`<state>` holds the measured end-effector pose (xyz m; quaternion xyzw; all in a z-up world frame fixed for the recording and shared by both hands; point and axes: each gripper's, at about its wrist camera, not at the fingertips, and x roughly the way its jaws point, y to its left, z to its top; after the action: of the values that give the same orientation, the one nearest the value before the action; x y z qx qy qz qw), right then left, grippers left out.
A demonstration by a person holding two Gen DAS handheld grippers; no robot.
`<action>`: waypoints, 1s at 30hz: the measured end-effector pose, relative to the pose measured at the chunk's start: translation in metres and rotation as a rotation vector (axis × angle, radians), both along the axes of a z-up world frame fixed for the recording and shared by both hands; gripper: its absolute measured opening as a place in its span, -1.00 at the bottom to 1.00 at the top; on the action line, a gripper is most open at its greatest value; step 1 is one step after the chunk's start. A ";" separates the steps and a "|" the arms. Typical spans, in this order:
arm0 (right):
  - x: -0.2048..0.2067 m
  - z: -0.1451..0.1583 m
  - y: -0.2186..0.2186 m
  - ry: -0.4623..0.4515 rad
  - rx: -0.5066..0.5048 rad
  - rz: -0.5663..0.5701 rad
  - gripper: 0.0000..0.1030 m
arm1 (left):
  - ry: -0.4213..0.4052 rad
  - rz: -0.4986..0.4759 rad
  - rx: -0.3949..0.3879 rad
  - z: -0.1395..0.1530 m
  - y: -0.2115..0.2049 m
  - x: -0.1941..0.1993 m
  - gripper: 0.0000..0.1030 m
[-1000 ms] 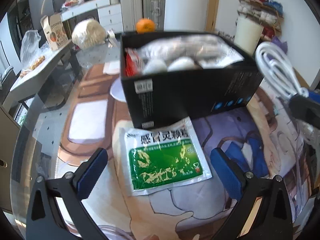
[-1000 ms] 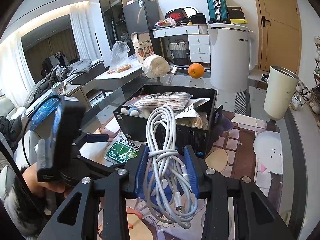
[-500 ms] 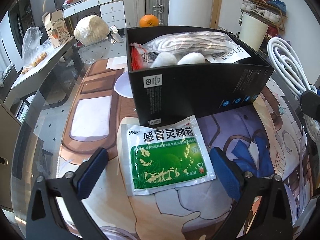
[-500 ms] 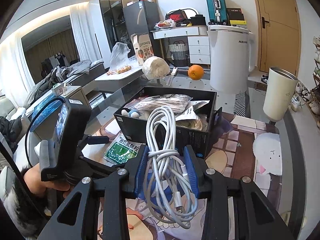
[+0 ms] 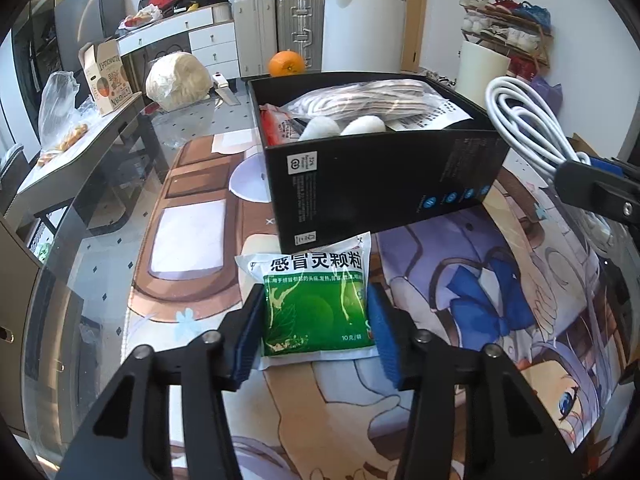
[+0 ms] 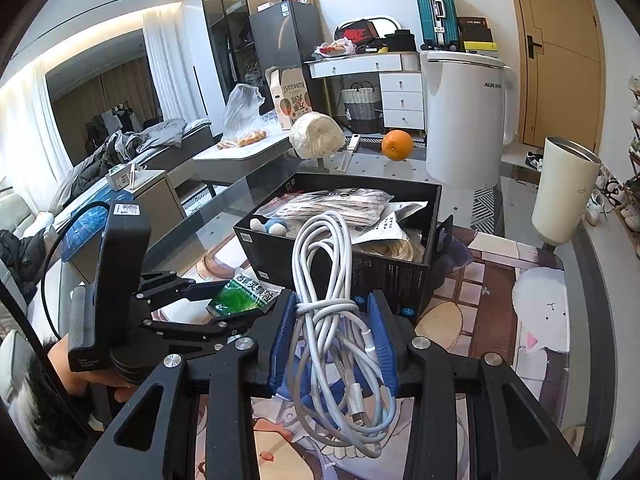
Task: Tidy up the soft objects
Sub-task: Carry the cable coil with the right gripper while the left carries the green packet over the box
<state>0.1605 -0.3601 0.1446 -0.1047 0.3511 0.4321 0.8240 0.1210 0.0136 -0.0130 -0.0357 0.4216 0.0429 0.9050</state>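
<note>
The left gripper (image 5: pixel 314 320) was closed on the green medicine sachet (image 5: pixel 316 304), which lay on the printed mat (image 5: pixel 480 320) just in front of the black box (image 5: pixel 380 184). The right gripper (image 6: pixel 332 336) was clamped on the white cable bundle (image 6: pixel 328 280), near the front wall of that box.

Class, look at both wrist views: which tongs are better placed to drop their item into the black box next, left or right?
Probably right. The right tongs hold the white cable raised, looping toward the black box. The left tongs are closed around the green packet, still low on the mat.
</note>
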 end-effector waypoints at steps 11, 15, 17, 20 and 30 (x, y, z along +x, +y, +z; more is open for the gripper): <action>-0.003 0.004 -0.001 -0.021 0.008 0.000 -0.28 | -0.088 -0.027 -0.025 0.020 -0.004 -0.022 -0.12; -0.003 0.005 -0.002 -0.026 0.012 -0.004 -0.28 | -0.146 -0.025 -0.044 0.039 -0.001 -0.027 -0.12; -0.003 0.006 -0.003 -0.030 0.013 -0.011 -0.28 | -0.162 -0.022 -0.047 0.044 0.001 -0.027 -0.12; -0.001 0.009 -0.004 -0.035 0.021 -0.026 -0.28 | -0.187 -0.017 -0.050 0.053 0.004 -0.025 -0.11; 0.016 0.022 -0.008 -0.041 0.078 -0.110 -0.28 | -0.252 -0.025 -0.064 0.078 0.010 -0.002 -0.11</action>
<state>0.1762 -0.3679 0.1663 -0.0618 0.3223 0.3974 0.8569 0.1190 0.0236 0.0653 -0.0644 0.3061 0.0134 0.9497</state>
